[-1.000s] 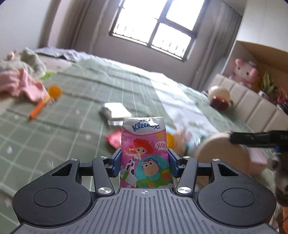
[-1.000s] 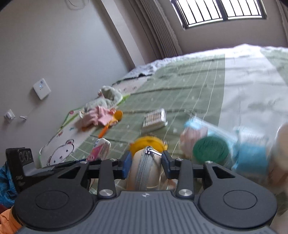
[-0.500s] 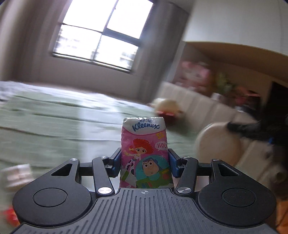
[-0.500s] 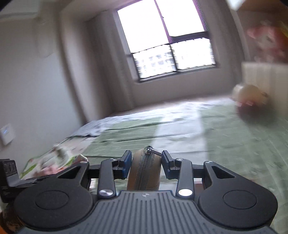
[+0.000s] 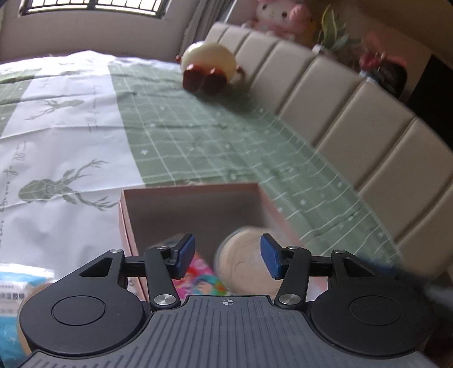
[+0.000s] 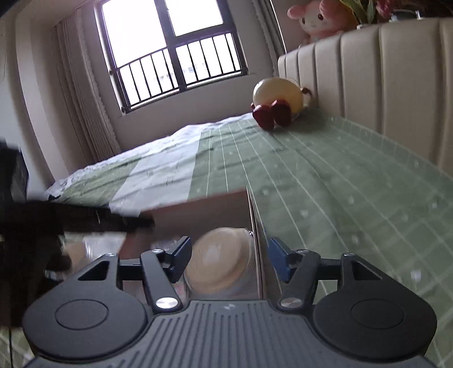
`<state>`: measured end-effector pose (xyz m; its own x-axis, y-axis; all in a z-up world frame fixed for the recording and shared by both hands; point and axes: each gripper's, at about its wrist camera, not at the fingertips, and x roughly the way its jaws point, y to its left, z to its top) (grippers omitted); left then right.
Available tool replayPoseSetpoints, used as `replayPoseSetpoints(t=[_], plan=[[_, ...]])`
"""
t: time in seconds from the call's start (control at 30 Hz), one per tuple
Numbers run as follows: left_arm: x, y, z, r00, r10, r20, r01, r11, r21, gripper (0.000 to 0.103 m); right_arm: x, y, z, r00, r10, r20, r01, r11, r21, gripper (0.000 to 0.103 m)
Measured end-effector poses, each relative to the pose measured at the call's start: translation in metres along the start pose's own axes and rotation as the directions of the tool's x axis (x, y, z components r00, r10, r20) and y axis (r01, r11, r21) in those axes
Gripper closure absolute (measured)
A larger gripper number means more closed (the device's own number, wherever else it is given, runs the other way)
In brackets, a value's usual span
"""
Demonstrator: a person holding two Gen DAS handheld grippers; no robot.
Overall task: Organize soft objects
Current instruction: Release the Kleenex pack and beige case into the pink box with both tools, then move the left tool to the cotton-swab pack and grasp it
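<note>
A pink cardboard box (image 5: 192,190) stands open on the bed, right under both grippers. My left gripper (image 5: 228,254) is open above it, and the pink Kleenex tissue pack (image 5: 199,278) lies loose in the box below its left finger. Beside the pack sits a blurred beige round zip pouch (image 5: 246,269). My right gripper (image 6: 230,256) hangs over the box wall (image 6: 198,215) with its jaws opening. The beige pouch (image 6: 218,261) is between them, and the pads do not press on it. The left gripper shows as a dark blurred bar (image 6: 85,220).
A cream round plush with red feet (image 5: 209,63) (image 6: 277,99) lies by the padded beige headboard (image 5: 339,113) (image 6: 396,85). A pink plush (image 5: 279,14) (image 6: 320,19) sits on the shelf above. A blue-white packet (image 5: 14,286) lies left of the box on the green checked bedspread (image 5: 198,141).
Both grippers swung across the bed to the pink box. The left one has let go of the tissue pack, now in the box. The right jaws have widened off the beige pouch.
</note>
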<state>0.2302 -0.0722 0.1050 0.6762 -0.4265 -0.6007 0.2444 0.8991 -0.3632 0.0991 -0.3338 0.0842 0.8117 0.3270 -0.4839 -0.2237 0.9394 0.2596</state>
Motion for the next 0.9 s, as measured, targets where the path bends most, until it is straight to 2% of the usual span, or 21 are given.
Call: replayPoseSetpoints(t=[0.1, 0.2, 0.33, 0.5, 0.53, 0.6, 0.67, 0.7, 0.73, 0.83, 0.87, 0.9], plan=[[-0.040, 0.006, -0.008, 0.999, 0.031, 0.044, -0.034, 0.998, 0.050, 0.047, -0.008, 0.012, -0.021, 1.000, 0.012, -0.001, -0.012, 0.999, -0.047, 0.041], [-0.091, 0.014, -0.032, 0.991, 0.093, 0.094, -0.103, 0.989, 0.106, 0.047, -0.010, 0.040, -0.036, 0.999, 0.044, -0.013, -0.045, 0.994, -0.100, 0.036], [-0.155, 0.040, -0.070, 0.969, 0.201, 0.143, -0.219, 0.968, 0.122, 0.047, -0.002, 0.087, -0.059, 0.992, 0.104, -0.067, -0.114, 0.980, -0.165, 0.035], [-0.227, 0.108, -0.100, 0.915, 0.354, 0.192, -0.363, 0.932, 0.013, 0.047, -0.001, 0.159, -0.082, 0.984, 0.136, -0.114, -0.166, 0.931, -0.324, 0.035], [-0.241, 0.125, -0.103, 0.900, 0.386, 0.200, -0.391, 0.920, -0.018, 0.047, 0.000, 0.172, -0.082, 0.982, 0.146, -0.122, -0.180, 0.919, -0.351, 0.035], [-0.272, 0.168, -0.102, 0.860, 0.456, 0.229, -0.445, 0.890, -0.102, 0.047, -0.003, 0.199, -0.080, 0.975, 0.179, -0.136, -0.219, 0.892, -0.395, 0.034], [-0.297, 0.219, -0.096, 0.830, 0.501, 0.244, -0.465, 0.864, -0.192, 0.047, -0.007, 0.222, -0.075, 0.968, 0.206, -0.142, -0.247, 0.871, -0.424, 0.032], [-0.302, 0.242, -0.091, 0.823, 0.513, 0.244, -0.468, 0.855, -0.223, 0.047, -0.007, 0.234, -0.073, 0.966, 0.214, -0.144, -0.256, 0.863, -0.436, 0.032], [-0.304, 0.268, -0.083, 0.823, 0.518, 0.235, -0.466, 0.851, -0.243, 0.047, -0.008, 0.245, -0.071, 0.965, 0.217, -0.145, -0.260, 0.856, -0.446, 0.031], [-0.287, 0.329, -0.057, 0.850, 0.500, 0.164, -0.449, 0.852, -0.271, 0.047, -0.011, 0.270, -0.071, 0.968, 0.202, -0.147, -0.248, 0.855, -0.456, 0.031], [-0.275, 0.349, -0.046, 0.855, 0.503, 0.128, -0.455, 0.845, -0.283, 0.047, -0.012, 0.276, -0.071, 0.968, 0.198, -0.154, -0.247, 0.856, -0.453, 0.031], [-0.265, 0.362, -0.039, 0.851, 0.514, 0.109, -0.465, 0.833, -0.301, 0.047, -0.011, 0.283, -0.073, 0.967, 0.193, -0.166, -0.249, 0.856, -0.453, 0.031]])
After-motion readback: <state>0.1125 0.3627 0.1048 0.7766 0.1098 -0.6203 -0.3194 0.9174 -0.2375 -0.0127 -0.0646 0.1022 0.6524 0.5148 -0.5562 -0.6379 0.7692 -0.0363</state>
